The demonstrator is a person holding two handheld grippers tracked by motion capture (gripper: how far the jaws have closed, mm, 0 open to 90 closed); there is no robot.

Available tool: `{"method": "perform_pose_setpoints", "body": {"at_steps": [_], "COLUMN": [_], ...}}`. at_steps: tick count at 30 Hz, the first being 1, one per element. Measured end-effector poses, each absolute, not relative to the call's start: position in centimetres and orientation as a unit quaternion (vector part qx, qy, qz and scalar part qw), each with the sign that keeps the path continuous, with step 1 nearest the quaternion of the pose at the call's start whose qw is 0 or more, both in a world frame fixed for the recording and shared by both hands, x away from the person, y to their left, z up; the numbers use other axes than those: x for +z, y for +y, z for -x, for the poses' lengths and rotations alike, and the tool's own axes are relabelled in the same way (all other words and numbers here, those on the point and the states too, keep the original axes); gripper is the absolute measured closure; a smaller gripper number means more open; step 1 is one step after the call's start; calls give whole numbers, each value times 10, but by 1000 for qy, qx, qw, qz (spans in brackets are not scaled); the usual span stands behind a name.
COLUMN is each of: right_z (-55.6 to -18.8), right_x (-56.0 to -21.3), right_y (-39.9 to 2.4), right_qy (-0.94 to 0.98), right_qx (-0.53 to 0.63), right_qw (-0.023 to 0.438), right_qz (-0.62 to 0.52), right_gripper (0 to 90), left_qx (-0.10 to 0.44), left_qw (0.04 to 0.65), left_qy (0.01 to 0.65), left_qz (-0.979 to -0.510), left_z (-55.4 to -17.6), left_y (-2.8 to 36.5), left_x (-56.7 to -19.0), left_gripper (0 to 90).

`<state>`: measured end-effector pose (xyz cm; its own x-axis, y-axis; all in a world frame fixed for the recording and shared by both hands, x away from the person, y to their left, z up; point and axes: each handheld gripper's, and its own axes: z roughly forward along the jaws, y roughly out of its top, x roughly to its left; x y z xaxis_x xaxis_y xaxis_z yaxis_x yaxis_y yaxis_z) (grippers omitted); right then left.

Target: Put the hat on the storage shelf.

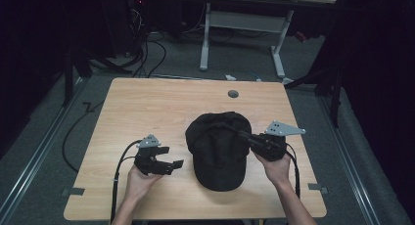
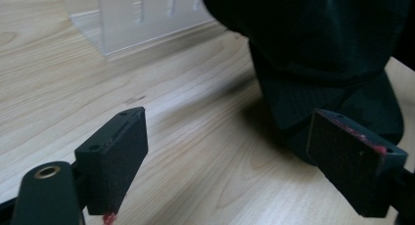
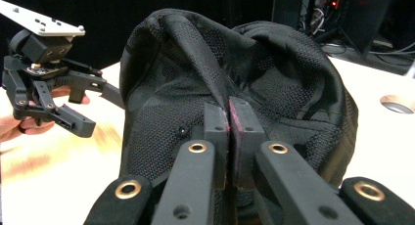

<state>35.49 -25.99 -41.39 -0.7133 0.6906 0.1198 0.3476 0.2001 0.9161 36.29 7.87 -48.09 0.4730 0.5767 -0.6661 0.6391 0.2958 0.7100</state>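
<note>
Fingers of my right gripper [image 3: 228,118] pinch the black cap's [image 1: 219,149] mesh; left gripper [image 1: 172,165], at its nine o'clock, gapes empty over the desk [image 1: 147,102].

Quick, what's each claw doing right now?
Left claw: open, holding nothing, beside the cap.
Right claw: shut on a fold of the cap.

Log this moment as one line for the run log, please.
left gripper: open, beside cap, nothing held | right gripper: shut on cap crown fabric | cap: on table
</note>
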Motion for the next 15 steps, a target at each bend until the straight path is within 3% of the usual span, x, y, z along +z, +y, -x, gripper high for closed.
{"method": "perform_pose_setpoints", "body": {"at_steps": [15], "right_z": [-355], "right_x": [-410], "right_y": [-256], "right_qy": [760], "right_qx": [550], "right_qw": [158], "right_qz": [-308], "right_gripper": [876], "left_qx": [-71], "left_qw": [621], "left_qy": [478], "left_qz": [-617], "left_z": [-361], "left_y": [56], "left_x": [-467], "left_gripper": [150]}}
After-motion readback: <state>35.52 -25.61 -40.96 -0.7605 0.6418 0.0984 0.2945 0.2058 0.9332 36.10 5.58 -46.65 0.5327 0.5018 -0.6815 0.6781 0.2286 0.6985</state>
